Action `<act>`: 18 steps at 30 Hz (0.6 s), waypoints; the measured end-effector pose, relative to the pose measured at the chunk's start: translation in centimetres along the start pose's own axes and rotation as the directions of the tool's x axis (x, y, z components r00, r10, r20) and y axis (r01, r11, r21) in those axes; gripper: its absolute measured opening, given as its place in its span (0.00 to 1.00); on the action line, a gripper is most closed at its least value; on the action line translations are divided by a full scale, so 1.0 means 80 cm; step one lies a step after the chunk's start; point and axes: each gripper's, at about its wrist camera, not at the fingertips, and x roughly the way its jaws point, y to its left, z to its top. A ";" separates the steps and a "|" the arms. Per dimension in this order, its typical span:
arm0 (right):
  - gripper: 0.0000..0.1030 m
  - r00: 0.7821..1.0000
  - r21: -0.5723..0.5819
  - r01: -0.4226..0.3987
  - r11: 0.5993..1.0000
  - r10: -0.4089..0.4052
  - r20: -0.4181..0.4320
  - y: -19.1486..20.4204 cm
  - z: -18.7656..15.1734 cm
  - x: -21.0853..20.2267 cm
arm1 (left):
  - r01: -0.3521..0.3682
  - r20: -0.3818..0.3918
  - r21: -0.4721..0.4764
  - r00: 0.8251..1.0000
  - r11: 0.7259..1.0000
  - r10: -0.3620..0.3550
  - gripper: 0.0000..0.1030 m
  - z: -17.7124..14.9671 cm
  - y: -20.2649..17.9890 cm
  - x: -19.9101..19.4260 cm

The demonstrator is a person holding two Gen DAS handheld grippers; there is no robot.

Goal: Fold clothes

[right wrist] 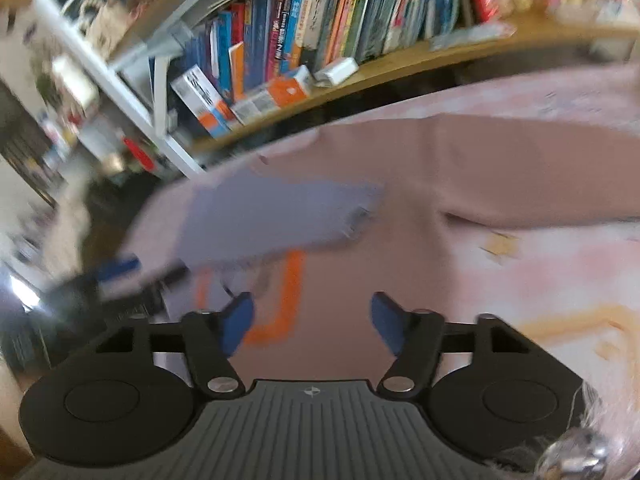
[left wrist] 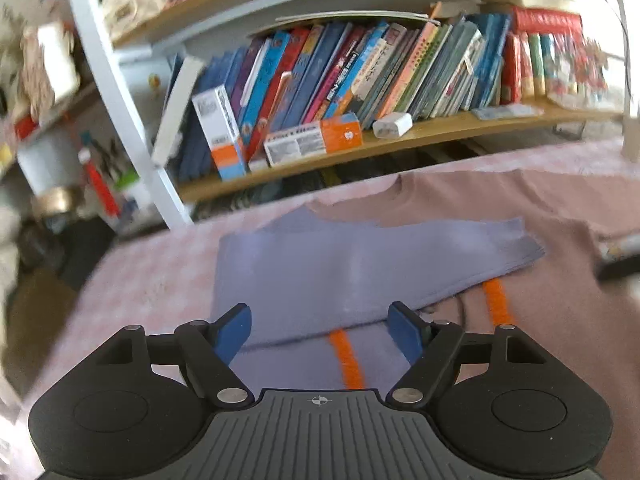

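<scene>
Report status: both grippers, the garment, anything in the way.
Left gripper open, empty. Right gripper open, empty. Mauve shirt flat, lilac sleeve folded across it. Nothing in the way.

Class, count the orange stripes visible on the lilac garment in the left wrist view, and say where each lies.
2. One orange stripe runs between the left gripper's fingers; the other lies right of it, below the folded sleeve. Others may be hidden under that fold.

The bookshelf (left wrist: 360, 148) blocks the far edge; nearer, only flat-lying clothes (left wrist: 360, 264) cover the surface, leaving open room above.
</scene>
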 end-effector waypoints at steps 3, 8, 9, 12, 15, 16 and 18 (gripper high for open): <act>0.43 0.999 0.132 -0.028 0.991 0.030 -0.019 -0.017 0.032 0.039 | -0.061 -0.036 0.046 0.997 0.997 0.063 0.74 -0.009 0.018 0.016; 0.36 0.997 0.334 0.060 0.941 -0.040 -0.066 -0.046 0.049 0.083 | -0.130 -0.101 0.113 0.985 0.985 0.142 0.71 -0.026 0.049 0.047; 0.35 0.996 0.347 0.074 0.935 -0.054 -0.066 -0.048 0.049 0.086 | -0.130 -0.107 0.128 0.984 0.983 0.144 0.69 -0.029 0.052 0.053; 0.28 0.994 0.359 0.102 0.928 -0.086 -0.060 -0.050 0.050 0.090 | -0.133 -0.123 0.179 0.980 0.975 0.156 0.57 -0.034 0.053 0.077; 0.21 0.993 0.362 0.117 0.925 -0.104 -0.054 -0.052 0.053 0.096 | -0.128 -0.122 0.231 0.980 0.965 0.159 0.42 -0.035 0.047 0.096; 0.20 0.992 0.366 0.122 0.923 -0.111 -0.052 -0.053 0.054 0.098 | -0.125 -0.116 0.246 0.981 0.961 0.157 0.40 -0.035 0.046 0.100; 0.14 0.992 0.366 0.129 0.922 -0.120 -0.049 -0.053 0.055 0.103 | -0.112 -0.109 0.270 0.983 0.956 0.146 0.33 -0.035 0.046 0.105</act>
